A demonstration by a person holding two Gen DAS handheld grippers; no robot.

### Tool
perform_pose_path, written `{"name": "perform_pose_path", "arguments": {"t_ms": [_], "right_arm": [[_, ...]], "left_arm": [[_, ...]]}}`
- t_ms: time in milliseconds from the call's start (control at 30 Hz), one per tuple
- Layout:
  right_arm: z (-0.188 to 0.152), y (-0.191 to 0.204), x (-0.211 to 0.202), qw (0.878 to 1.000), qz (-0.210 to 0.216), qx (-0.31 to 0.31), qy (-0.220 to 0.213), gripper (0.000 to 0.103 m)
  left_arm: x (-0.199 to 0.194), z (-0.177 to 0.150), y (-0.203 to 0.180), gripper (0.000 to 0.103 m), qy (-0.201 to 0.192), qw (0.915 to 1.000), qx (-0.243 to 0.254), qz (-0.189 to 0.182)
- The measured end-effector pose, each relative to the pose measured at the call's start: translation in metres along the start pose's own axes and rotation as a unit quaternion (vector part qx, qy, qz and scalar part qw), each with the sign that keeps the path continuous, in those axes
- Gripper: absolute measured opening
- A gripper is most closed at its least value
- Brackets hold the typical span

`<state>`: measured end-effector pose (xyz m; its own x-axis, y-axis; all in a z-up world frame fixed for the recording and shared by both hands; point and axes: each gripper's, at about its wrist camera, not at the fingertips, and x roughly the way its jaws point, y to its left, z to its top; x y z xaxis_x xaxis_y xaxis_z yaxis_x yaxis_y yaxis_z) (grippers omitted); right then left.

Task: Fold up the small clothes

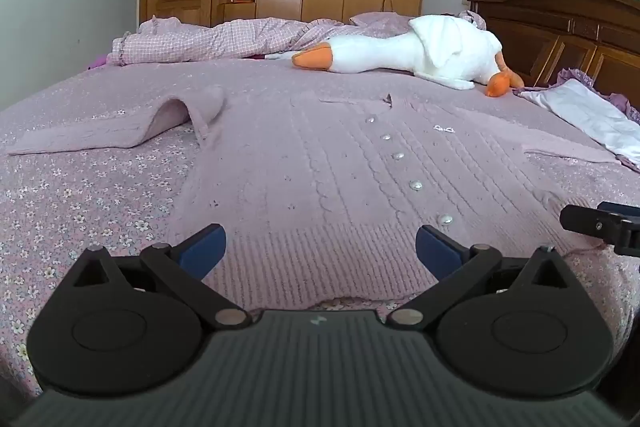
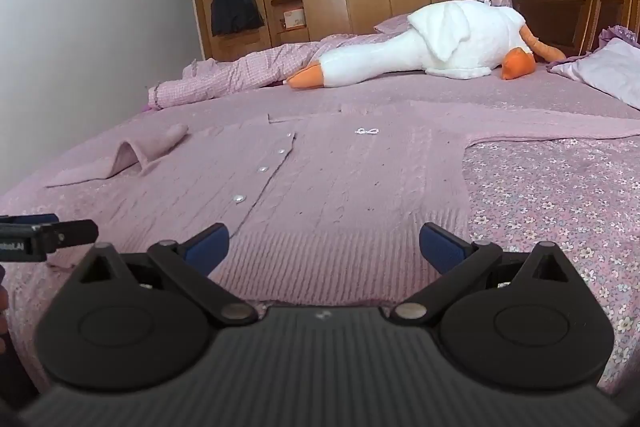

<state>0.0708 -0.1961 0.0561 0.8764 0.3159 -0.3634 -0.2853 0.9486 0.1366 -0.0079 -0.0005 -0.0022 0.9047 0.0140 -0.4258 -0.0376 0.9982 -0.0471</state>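
Observation:
A small lilac knit cardigan (image 1: 320, 163) (image 2: 352, 171) with a row of pearly buttons (image 1: 416, 185) lies flat, front up, on the bed. Its left sleeve (image 1: 120, 131) is bunched into a hump; its right sleeve (image 2: 560, 129) stretches out flat. My left gripper (image 1: 320, 247) hovers open just above the ribbed hem, left of the button row, holding nothing. My right gripper (image 2: 324, 245) is open over the hem's right half, also empty. Each gripper's tip shows at the edge of the other's view: the right one (image 1: 600, 223), the left one (image 2: 48, 231).
The bed has a pink floral cover (image 1: 80, 211). A white plush goose (image 1: 420, 55) (image 2: 440, 43) lies across the far side by a rumpled checked quilt (image 1: 208, 39). A pale pillow (image 1: 592, 115) and dark wooden headboard (image 1: 560, 27) stand at the right. Wardrobes line the back wall.

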Motion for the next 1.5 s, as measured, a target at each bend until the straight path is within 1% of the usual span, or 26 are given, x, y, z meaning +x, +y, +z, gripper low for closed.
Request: {"name": "perform_pose_path", "arguments": {"t_ms": [67, 133, 367, 533, 900, 1233, 1333, 1500], "right_arm": [[0.003, 0.001, -0.005, 1.0, 0.003, 0.002, 0.0, 0.103], [0.009, -0.014, -0.006, 1.0, 0.015, 0.013, 0.003, 0.103], [0.008, -0.013, -0.006, 1.0, 0.016, 0.01, 0.005, 0.103], [0.01, -0.012, -0.007, 1.0, 0.019, 0.006, 0.0, 0.103], [0.006, -0.01, -0.003, 1.0, 0.017, 0.002, 0.017, 0.103], [0.005, -0.009, -0.003, 1.0, 0.015, 0.001, 0.017, 0.103], [0.005, -0.01, -0.002, 1.0, 0.014, 0.004, 0.023, 0.103], [0.004, -0.01, -0.001, 1.0, 0.015, 0.003, 0.022, 0.103]], "left_arm": [[-0.001, -0.002, 0.009, 0.103, 0.004, 0.9999, -0.01, -0.005], [0.01, 0.002, 0.008, 0.103, 0.022, 0.9997, -0.008, 0.0], [0.01, 0.002, 0.01, 0.103, 0.02, 0.9998, -0.001, 0.001], [0.012, 0.003, 0.012, 0.103, 0.028, 0.9996, -0.007, 0.005], [0.01, 0.003, 0.011, 0.103, 0.022, 0.9997, -0.004, 0.0], [0.011, 0.003, 0.01, 0.103, 0.026, 0.9997, -0.003, -0.003], [0.011, 0.002, 0.011, 0.103, 0.03, 0.9994, -0.011, -0.008], [0.009, 0.002, 0.009, 0.103, 0.025, 0.9996, -0.002, -0.008]]}}
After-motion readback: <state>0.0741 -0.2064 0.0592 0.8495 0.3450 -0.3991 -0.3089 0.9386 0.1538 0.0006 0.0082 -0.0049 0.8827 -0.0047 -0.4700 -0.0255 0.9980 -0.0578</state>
